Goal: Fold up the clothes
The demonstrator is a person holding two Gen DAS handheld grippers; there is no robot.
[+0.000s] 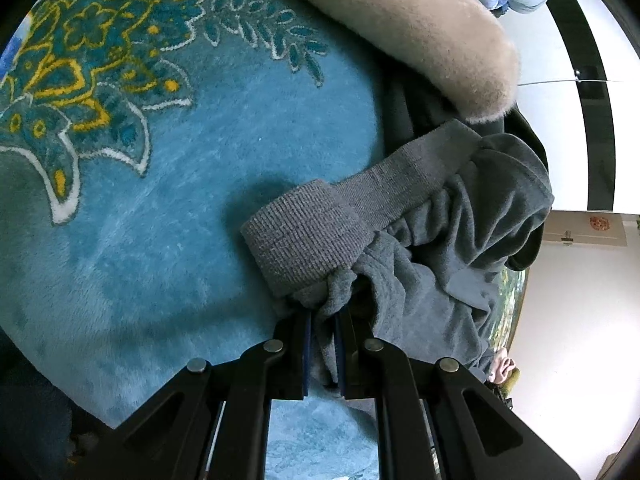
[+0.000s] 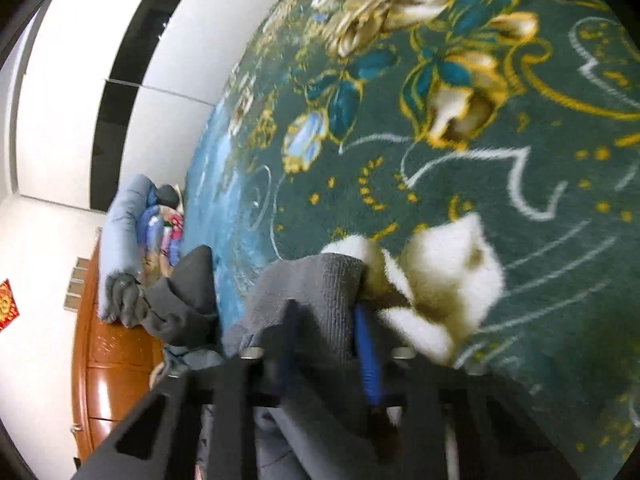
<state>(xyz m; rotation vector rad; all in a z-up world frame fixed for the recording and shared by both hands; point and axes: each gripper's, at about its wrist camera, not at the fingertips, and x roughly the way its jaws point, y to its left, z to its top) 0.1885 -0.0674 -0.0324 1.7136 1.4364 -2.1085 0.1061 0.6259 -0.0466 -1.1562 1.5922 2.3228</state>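
Observation:
A grey fleece garment point(image 1: 460, 240) with a ribbed band point(image 1: 304, 236) lies bunched on the blue flowered blanket point(image 1: 160, 220). In the left wrist view my left gripper point(image 1: 323, 316) is shut on a fold of it just below the ribbed band. The right wrist view is blurred. There my right gripper point(image 2: 324, 320) is shut on another ribbed edge of the grey garment point(image 2: 312, 292), which drapes over its fingers above the dark green part of the blanket point(image 2: 440, 160). More of the garment point(image 2: 180, 304) hangs to the left.
A beige fluffy cloth point(image 1: 400, 20) lies beyond the garment. Folded bedding point(image 2: 132, 232) is stacked at the blanket's far end, beside a wooden headboard point(image 2: 108, 360) and a white wall. The blanket spreads wide to the left in the left wrist view.

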